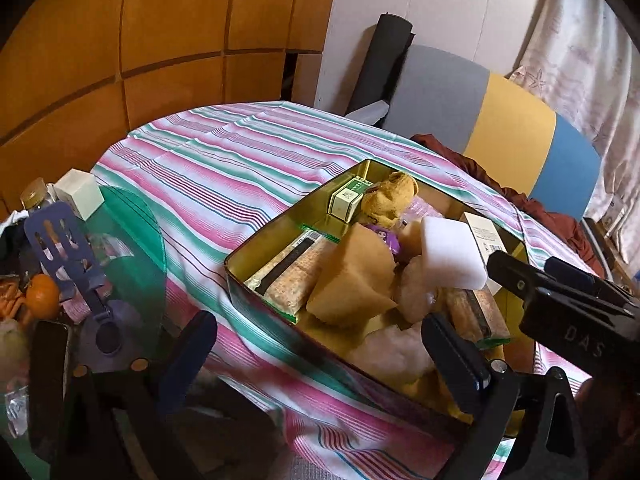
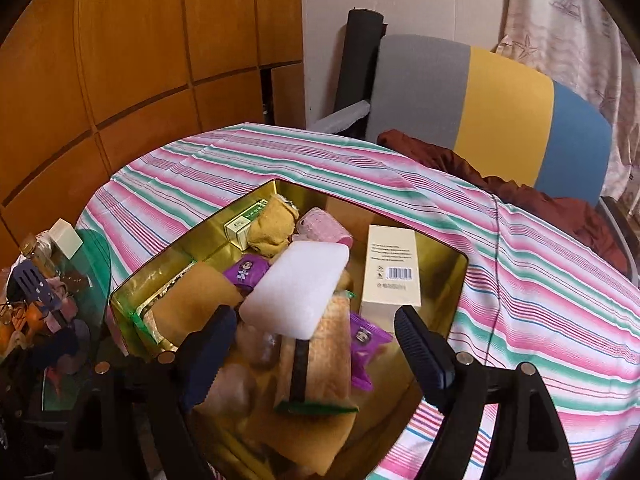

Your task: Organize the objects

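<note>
The tin [image 2: 460,272] held one white sponge [image 2: 296,288], two purple packets [image 2: 246,272], one cream box [image 2: 394,268] and one green box [image 2: 244,224]. Outside lay one spatula [image 1: 60,248] and one orange [image 1: 42,296].

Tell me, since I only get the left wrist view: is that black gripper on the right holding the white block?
Observer: No. The right gripper is open, and its pads are clear of the white block.
Operator: What's behind the block?
Observer: A cream box with a barcode, lying flat by the right wall of the tin.
Operator: I see one purple packet. Any more?
Observer: Yes, a second purple packet lies nearer, by the right finger.
</note>
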### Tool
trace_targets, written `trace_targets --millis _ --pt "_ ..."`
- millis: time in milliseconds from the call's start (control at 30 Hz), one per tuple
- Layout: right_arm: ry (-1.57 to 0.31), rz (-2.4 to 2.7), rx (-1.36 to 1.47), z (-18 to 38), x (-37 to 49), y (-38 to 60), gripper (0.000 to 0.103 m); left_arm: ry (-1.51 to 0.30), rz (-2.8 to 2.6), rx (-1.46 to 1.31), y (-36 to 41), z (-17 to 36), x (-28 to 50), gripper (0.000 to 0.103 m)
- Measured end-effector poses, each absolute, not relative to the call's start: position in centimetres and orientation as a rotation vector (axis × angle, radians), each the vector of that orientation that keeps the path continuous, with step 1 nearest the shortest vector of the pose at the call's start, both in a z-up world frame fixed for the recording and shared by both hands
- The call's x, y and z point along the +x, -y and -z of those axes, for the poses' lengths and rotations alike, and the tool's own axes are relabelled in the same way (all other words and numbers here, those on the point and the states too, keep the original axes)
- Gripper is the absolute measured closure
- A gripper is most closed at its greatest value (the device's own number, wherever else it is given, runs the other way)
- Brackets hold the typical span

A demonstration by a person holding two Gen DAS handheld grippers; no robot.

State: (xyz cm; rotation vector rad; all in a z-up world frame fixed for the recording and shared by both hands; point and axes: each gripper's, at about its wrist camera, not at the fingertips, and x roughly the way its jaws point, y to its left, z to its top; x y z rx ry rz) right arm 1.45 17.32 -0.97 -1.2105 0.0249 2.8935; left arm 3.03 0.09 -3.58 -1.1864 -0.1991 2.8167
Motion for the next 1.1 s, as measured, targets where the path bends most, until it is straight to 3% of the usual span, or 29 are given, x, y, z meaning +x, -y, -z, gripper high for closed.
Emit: trace_targets --millis 500,867,1100 --pt "-0.082 -2.812 -1.194 0.8 3.1 -18.7 0.020 -0.088 -2.911 -1.152 -2.7 1.9 3.1 0.000" --pt "-0.076 -2.778 -1.182 1.0 3.3 -19.3 0.020 -0.146 -2.963 -1.179 -3.0 1.9 2.9 0.000" --pt "-0.075 -2.770 -1.196 1.4 3.2 -19.3 0.020 -0.081 -2.954 -1.237 -2.0 2.1 2.1 0.000"
